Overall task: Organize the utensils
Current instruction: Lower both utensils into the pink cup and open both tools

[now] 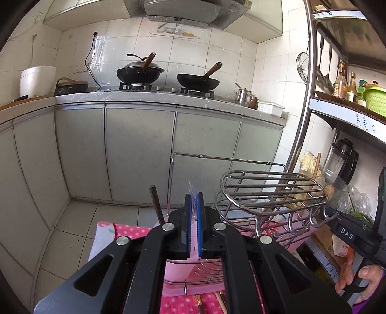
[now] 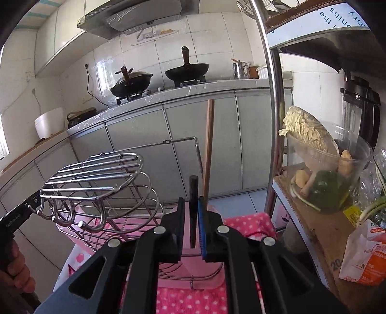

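"DAS" on right gripper (image 1: 346, 233) body. Partial "the", "nths", "ory" on shelf edge strip (image 1: 357, 120). Orange packet (image 2: 366, 260): print illegible.

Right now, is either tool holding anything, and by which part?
Right tool: shut on a dark chopstick, near its upper end. Left tool: shut on a clear plastic piece, by its lower edge.

A home kitchen is being shown: two woks (image 1: 140, 73) are sitting on a gas stove (image 1: 166, 88), with a range hood (image 1: 183, 10), tiled walls and grey cabinets (image 1: 140, 152).
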Demonstrator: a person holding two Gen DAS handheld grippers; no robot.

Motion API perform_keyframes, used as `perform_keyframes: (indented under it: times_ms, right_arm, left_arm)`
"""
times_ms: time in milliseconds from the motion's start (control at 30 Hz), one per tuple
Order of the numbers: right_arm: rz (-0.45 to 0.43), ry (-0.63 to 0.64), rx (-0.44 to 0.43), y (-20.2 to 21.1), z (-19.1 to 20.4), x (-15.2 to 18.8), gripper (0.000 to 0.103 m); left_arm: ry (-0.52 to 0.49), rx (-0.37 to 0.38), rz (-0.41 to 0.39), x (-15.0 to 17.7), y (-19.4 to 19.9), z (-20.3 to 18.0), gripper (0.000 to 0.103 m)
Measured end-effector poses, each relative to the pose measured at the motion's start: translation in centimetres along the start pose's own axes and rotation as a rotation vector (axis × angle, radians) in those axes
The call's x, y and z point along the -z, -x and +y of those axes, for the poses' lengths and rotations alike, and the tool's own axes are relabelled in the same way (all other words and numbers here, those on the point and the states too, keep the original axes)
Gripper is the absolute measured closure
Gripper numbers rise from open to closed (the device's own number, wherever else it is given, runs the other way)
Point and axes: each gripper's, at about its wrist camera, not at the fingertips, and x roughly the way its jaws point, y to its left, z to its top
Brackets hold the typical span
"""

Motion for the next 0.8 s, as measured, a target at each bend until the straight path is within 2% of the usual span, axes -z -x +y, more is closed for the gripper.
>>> perform_keyframes:
  times_ms: [33, 67, 300, 367, 467, 800]
  right_arm:
    - [0.003, 0.006, 0.000, 0.1, 0.1, -0.1, 0.073]
    - [0.001, 0.014, -0.001, 0.3, 0.3, -0.2, 0.066]
    - [0.009, 0.045, 0.013, 1.5, 1.0, -0.5, 0.064]
    - [0.015, 0.049, 0.015, 1.7, 1.1, -0.6, 0.064]
    - [0.027, 0.060, 0.018, 1.7, 1.2, -0.6, 0.062]
    - [0.030, 0.080, 0.010, 3.2, 1.9, -0.3, 0.059]
  left_arm:
    - [-0.002, -0.009, 0.000, -0.1, 0.1, 0.0, 0.100]
    - [-0.002, -0.018, 0.001, -0.3, 0.1, -0.1, 0.100]
    - [0.012, -0.067, 0.012, -1.0, 0.4, 0.2, 0.095]
    - [0.015, -0.077, 0.009, -1.2, 0.5, 0.3, 0.083]
    - [0.014, -0.088, -0.003, -1.5, 0.9, 0.4, 0.073]
    - [0.016, -0.108, -0.018, -1.7, 2.1, 0.5, 0.070]
